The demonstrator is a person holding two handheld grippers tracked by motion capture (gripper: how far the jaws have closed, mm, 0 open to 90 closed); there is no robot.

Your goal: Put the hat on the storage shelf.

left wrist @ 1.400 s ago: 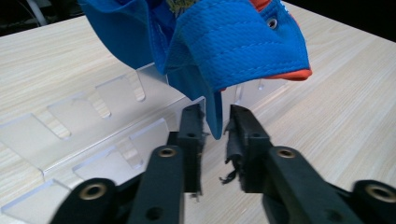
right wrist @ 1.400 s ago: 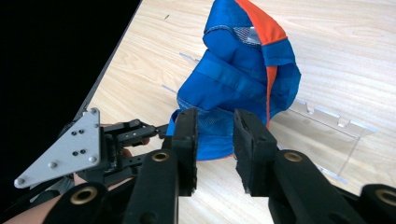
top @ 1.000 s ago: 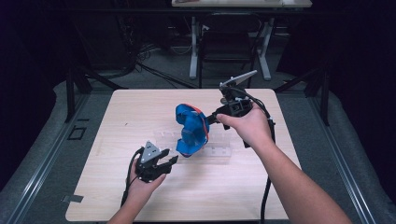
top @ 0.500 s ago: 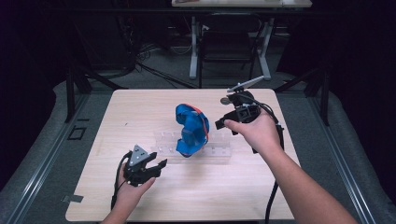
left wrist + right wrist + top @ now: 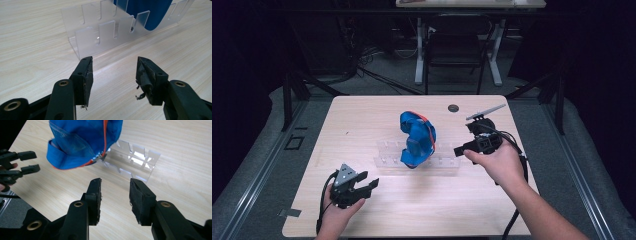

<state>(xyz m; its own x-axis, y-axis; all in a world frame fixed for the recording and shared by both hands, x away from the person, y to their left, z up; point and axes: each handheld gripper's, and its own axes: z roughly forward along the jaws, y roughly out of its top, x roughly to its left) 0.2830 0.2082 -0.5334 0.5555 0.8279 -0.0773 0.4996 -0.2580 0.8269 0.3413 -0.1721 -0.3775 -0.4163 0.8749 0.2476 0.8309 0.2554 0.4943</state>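
One light wood table, one clear slotted acrylic rack, one blue pouch with orange trim, two grippers. All places below given against the rack.

The rack lies mid-table. The pouch sits in and over the rack's middle, standing up out of it; in the right gripper view the pouch shows mesh panel and an orange zipper line, its lower edge at the rack's near end.

Left gripper is held in the person's left hand, near the table's front edge, well apart from the rack's left end, front-left of it. Jaws spread wide, nothing between them; in the left gripper view they point at the rack's end wall, bare wood under them.

Right gripper is held in the right hand, just beside the rack's right end, forearm coming in from bottom right. Jaws parted, empty; in the right gripper view they aim down at bare tabletop short of the rack.

Other: one dark round grommet hole in the table behind the rack; chair and desk legs in the dark background.
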